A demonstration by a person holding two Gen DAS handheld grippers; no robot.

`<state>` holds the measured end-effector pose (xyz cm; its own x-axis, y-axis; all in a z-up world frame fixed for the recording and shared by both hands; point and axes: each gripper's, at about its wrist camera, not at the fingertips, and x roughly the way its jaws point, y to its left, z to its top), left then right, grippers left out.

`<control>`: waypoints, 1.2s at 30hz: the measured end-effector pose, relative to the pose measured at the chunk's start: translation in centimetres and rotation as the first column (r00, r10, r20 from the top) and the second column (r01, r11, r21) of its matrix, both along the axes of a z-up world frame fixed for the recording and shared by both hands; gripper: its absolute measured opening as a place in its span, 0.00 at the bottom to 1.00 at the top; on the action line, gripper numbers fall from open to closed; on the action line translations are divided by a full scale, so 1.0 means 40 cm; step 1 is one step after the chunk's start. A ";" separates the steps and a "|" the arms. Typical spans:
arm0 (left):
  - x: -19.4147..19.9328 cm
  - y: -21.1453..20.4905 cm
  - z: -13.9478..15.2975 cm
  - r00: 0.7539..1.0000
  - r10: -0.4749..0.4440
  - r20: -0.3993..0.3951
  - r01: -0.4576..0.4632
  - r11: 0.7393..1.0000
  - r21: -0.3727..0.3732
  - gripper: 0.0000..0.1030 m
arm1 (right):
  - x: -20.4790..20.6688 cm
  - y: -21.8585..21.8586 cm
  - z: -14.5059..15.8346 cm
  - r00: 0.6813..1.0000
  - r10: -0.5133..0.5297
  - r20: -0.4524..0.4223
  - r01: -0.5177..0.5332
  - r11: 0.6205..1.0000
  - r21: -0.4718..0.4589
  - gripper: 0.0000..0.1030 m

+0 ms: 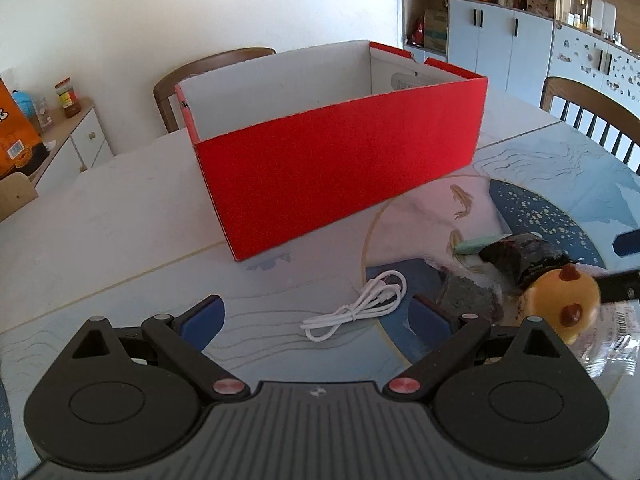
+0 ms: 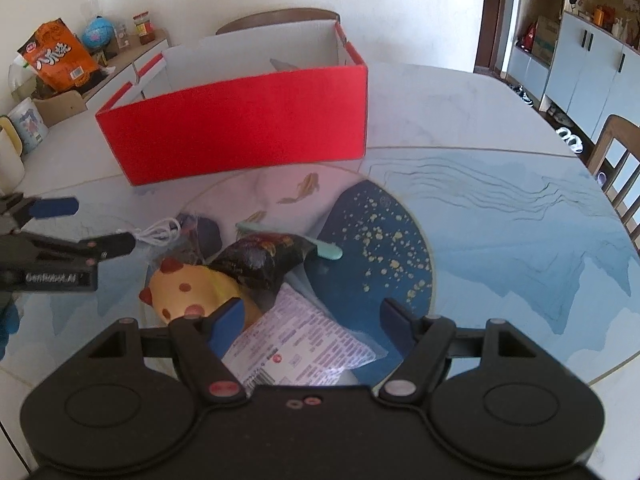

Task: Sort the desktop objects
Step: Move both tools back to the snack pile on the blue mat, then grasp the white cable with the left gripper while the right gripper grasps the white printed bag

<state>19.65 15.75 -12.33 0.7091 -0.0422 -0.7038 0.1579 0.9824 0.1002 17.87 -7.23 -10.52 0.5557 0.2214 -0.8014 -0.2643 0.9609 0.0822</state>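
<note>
Nearest to us, the left gripper [image 1: 318, 314] hangs low over the table [image 1: 120, 216] with its 2 blue-padded fingers [image 1: 202, 316] spread wide and nothing between them. The white cable [image 1: 356, 310] lies on the table in the gap just ahead of the fingertips, a little toward the right pad. It is coiled into a long, narrow bundle, tied near its middle, with its long axis running from near-left to far-right.

Our right gripper [image 2: 310, 320] is also spread wide and grips nothing. Between and just beyond its fingers lies a clear packet [image 2: 300, 344] with a white printed label, flat on the table. Just left of it, touching the left pad, sits a yellow plush toy [image 2: 188, 288] with brown-red spots. Beyond the packet rests a dark pouch [image 2: 264, 258], overlapping a mint-green stick [image 2: 330, 250] whose long axis runs left to right. From this view the cable [image 2: 160, 232] shows as a small white loop near the left gripper's tip [image 2: 116, 242].

Farther back stands the red box [image 1: 340, 164], open at the top with a white interior. Its long side faces us, and we cannot tell what lies on its floor. Behind the table we see a wooden chair [image 1: 216, 64] and cabinets [image 1: 500, 36].
</note>
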 end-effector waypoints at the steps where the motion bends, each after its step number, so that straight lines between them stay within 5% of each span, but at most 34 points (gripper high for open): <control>1: 0.006 0.000 -0.003 1.000 0.000 -0.003 0.000 1.000 0.001 0.96 | -0.002 0.001 -0.004 1.000 0.006 -0.003 -0.006 1.000 -0.005 0.72; 20: 0.043 -0.008 -0.059 0.998 -0.037 -0.050 0.036 0.999 -0.005 0.90 | -0.004 -0.064 0.003 0.999 -0.012 -0.035 0.012 1.000 -0.014 0.71; 25: 0.047 -0.019 -0.065 0.997 -0.053 -0.047 0.053 0.999 -0.003 0.80 | -0.003 -0.056 -0.019 0.997 -0.048 -0.062 0.046 0.999 -0.027 0.85; 36: 0.039 -0.039 -0.060 0.993 -0.100 -0.055 0.097 0.994 -0.059 0.43 | 0.012 -0.051 -0.041 0.992 -0.039 -0.117 0.041 0.999 0.015 0.80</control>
